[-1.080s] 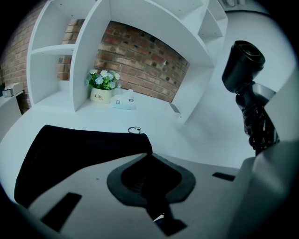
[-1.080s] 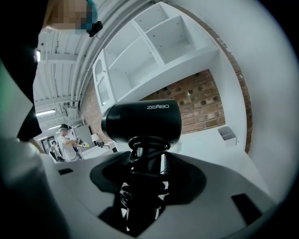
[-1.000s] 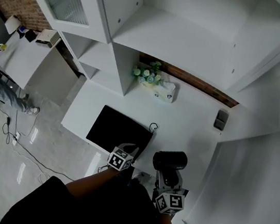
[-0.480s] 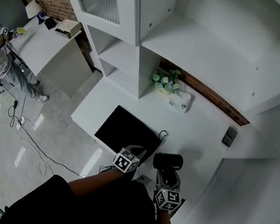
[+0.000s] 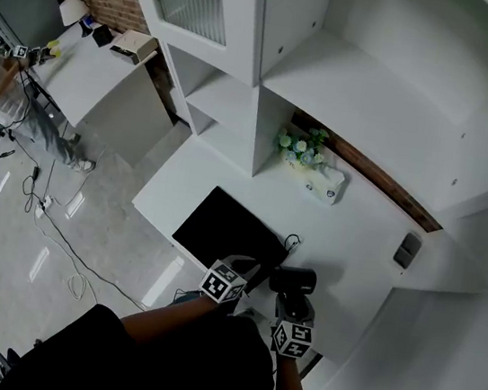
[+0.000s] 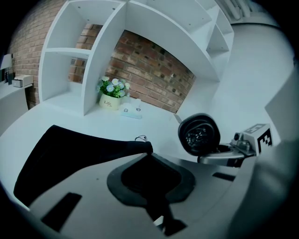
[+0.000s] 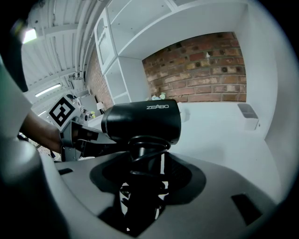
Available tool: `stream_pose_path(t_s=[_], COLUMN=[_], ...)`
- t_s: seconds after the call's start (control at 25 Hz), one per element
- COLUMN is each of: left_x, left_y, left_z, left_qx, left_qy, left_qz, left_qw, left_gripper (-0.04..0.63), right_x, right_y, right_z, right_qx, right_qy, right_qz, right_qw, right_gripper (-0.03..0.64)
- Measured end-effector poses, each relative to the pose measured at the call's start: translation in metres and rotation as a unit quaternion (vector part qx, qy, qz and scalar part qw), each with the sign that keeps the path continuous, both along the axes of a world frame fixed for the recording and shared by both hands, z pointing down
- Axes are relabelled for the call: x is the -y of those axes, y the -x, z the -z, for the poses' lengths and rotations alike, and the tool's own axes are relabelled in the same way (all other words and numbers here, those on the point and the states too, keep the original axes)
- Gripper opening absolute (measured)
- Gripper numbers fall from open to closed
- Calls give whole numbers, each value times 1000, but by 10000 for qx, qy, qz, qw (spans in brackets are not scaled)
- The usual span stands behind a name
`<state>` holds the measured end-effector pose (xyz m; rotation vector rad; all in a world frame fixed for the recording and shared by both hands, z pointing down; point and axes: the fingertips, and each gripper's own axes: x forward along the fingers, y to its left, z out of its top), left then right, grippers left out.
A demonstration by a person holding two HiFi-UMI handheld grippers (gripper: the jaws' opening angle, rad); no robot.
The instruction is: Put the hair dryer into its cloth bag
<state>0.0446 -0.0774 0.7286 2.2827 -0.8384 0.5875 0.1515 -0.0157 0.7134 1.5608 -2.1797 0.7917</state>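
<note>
Closest to you, your right gripper is clenched on the handle of the black plastic hair dryer, with the dark cord coiled around that handle between the jaws. The barrel lies crosswise above them, its open end facing your left gripper. That left gripper is pinched shut on the near right corner of the flat black cloth bag, which lies spread on the white desk and runs away to the left. The dryer hangs just beside that corner, off the desk and not yet inside the bag. This looks like the lining-up step before insertion. No view shows the bag's mouth standing open, so the next move probably calls for you to lift the held edge to part the cloth. Then bring the dryer across and feed it in, watching that the coiled cord does not catch on the hem. A thin cord loop lies at the bag's far right corner. Beyond it stand a small pot of pale flowers and a white tissue box, well clear of your work, against the red brick wall.
</note>
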Motion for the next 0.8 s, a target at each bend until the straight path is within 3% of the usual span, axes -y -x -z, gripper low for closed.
stream_pose_path(t_s=[0.8], left_x=[9], left_y=[7], left_z=[11], left_qx=[-143], left_qy=[27], left_qz=[-135], left_qw=[9998], left_gripper=[35], right_x=[11], right_y=[31], right_z=[-70], right_qx=[-490], right_qy=[1092], right_qz=[992], right_qw=[9879], right_gripper=[239])
